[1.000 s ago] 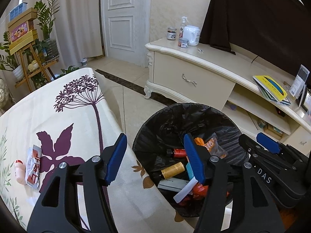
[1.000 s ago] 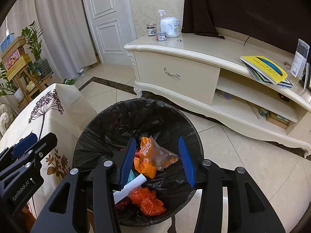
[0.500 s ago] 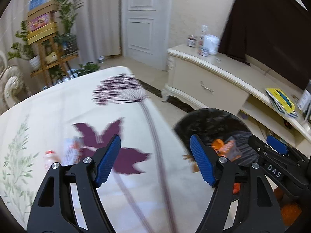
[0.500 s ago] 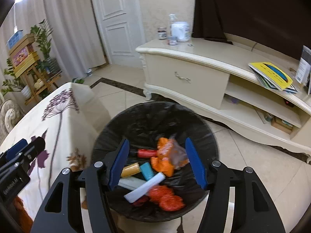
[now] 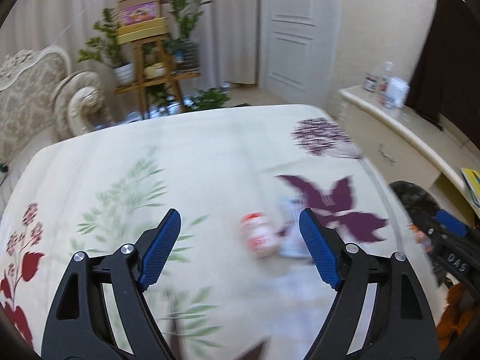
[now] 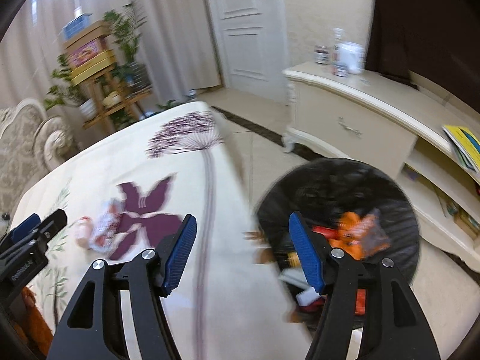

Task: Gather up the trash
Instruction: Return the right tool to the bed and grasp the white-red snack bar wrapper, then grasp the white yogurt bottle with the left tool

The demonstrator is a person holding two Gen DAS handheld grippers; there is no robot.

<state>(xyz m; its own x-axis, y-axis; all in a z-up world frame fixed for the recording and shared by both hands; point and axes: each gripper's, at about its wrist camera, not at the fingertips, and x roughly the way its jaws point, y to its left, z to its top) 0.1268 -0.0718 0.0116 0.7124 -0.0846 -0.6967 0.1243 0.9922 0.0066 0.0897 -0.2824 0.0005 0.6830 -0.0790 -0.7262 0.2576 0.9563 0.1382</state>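
Both tongs (image 5: 240, 252) (image 6: 241, 258) agape, empty.

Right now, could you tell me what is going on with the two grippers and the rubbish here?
A person holding two grippers is collecting trash. The left gripper, open and empty, hangs over the floral tablecloth facing a small red-capped bottle and a wrapper lying together. The right gripper, also open and empty, straddles the table edge and the black-lined bin, which already holds several discarded items. Motion blur hides finer detail.
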